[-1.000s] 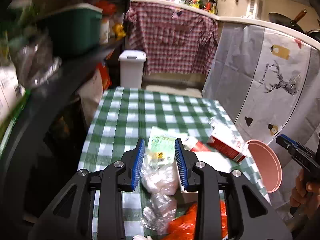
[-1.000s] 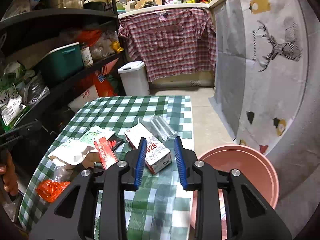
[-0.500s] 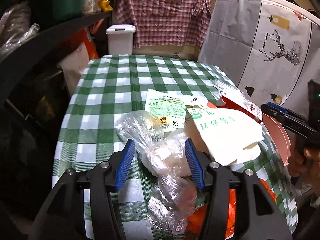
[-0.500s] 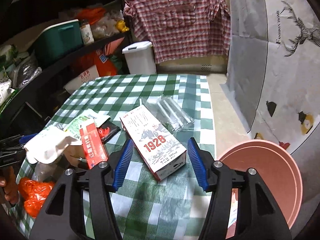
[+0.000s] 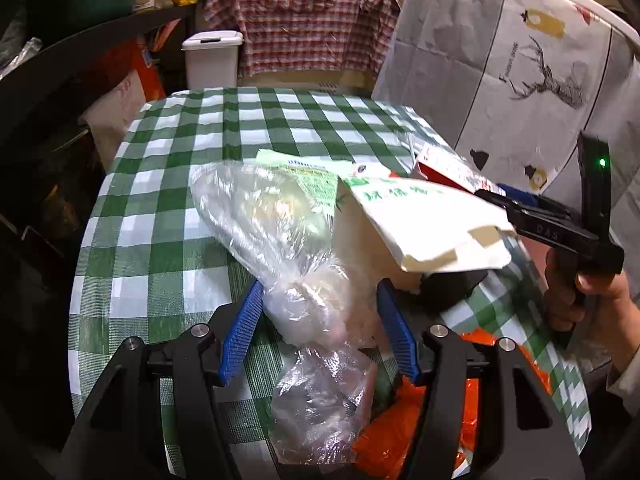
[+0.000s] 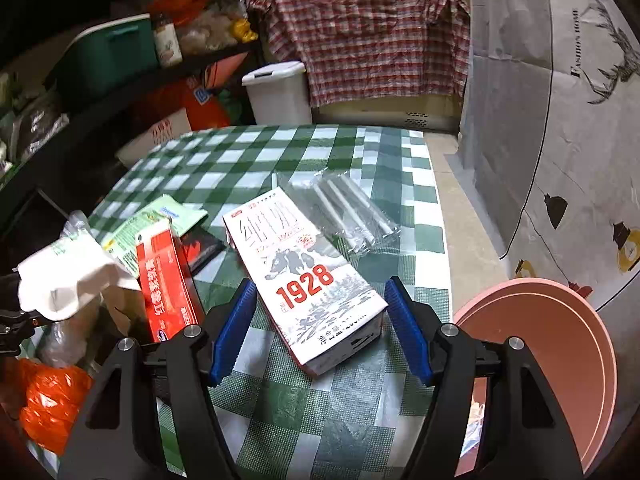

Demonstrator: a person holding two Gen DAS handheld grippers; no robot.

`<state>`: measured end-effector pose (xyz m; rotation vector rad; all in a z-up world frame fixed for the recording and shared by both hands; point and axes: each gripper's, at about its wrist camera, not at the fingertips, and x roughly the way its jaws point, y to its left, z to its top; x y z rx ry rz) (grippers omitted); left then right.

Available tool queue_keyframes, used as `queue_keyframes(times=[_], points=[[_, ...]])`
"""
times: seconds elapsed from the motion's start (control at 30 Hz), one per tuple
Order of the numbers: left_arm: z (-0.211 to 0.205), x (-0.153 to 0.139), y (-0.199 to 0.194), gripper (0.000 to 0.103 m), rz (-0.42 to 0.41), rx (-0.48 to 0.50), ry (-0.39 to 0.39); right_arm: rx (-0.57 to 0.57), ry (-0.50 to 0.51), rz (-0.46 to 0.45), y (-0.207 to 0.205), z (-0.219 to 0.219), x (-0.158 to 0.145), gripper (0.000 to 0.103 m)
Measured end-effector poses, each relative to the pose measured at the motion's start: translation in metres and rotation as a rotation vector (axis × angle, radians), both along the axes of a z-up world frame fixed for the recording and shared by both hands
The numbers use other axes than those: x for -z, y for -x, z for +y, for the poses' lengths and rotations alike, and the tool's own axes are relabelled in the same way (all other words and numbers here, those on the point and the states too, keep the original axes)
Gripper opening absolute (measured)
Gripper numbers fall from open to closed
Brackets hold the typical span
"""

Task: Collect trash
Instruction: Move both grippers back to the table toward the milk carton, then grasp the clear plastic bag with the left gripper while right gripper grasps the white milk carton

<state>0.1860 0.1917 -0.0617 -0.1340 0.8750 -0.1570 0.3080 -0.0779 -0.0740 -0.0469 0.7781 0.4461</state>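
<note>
Progress: nothing collected, basin (image 6: 560,360) empty | left gripper (image 5: 320,332) opening, astride bag (image 5: 296,280) | right gripper (image 6: 320,324) opening, astride carton (image 6: 308,280) | litter remains on table (image 6: 320,152)

A home storeroom: cluttered shelves (image 6: 80,92), checked tablecloth (image 6: 280,152), draped shirt (image 6: 360,28).

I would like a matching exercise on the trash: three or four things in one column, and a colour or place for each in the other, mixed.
Things:
1. milk carton
2. clear plastic bag
3. basin
4. crumpled wrapper

Descriptions:
a. orange
b. pink, beside the table
c. between the right gripper's fingers, marked 1928
d. between the left gripper's fingers

Pairs: 1-c, 2-d, 3-b, 4-a
</note>
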Motion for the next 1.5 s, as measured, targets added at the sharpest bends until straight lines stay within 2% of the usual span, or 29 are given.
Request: queue_keyframes(times=[0.17, 0.3, 0.43, 0.57, 0.6, 0.77, 0.97, 1.17, 1.23, 1.3, 1.33, 1.5], points=[[0.002, 0.001, 0.002, 0.057, 0.013, -0.004, -0.011, 0.019, -0.005, -0.019, -0.002, -0.003, -0.006, 0.067], [0.007, -0.001, 0.001, 0.048, 0.017, -0.027, -0.017, 0.028, 0.004, -0.017, -0.004, -0.006, -0.006, 0.067], [0.014, -0.005, 0.002, 0.047, 0.008, -0.058, -0.026, 0.035, 0.008, -0.031, -0.005, -0.01, -0.009, 0.067], [0.018, -0.007, 0.003, 0.047, 0.004, -0.071, -0.029, 0.04, -0.007, -0.041, -0.008, -0.019, -0.014, 0.075], [0.019, -0.007, 0.003, 0.047, 0.007, -0.072, -0.03, 0.035, -0.009, -0.035, -0.009, -0.02, -0.014, 0.079], [0.02, -0.007, 0.001, 0.047, 0.011, -0.074, -0.026, -0.026, -0.021, 0.035, -0.019, -0.021, -0.002, 0.083], [0.02, -0.007, 0.001, 0.047, 0.013, -0.077, -0.025, -0.087, 0.018, 0.039, -0.017, -0.008, 0.006, 0.084], [0.021, -0.008, 0.001, 0.047, 0.014, -0.081, -0.03, -0.117, 0.084, 0.001, -0.006, 0.005, 0.004, 0.078], [0.021, -0.009, 0.0, 0.047, 0.012, -0.083, -0.028, -0.128, 0.109, -0.018, -0.001, 0.008, 0.005, 0.071], [0.02, -0.01, 0.0, 0.047, 0.01, -0.085, -0.029, -0.142, 0.123, -0.026, 0.002, 0.01, 0.005, 0.059], [0.02, -0.01, 0.0, 0.047, 0.009, -0.085, -0.03, -0.147, 0.13, -0.03, 0.005, 0.011, 0.005, 0.057], [0.02, -0.015, 0.001, 0.047, -0.002, -0.088, -0.032, -0.189, 0.151, -0.056, 0.018, 0.018, 0.003, 0.055]])
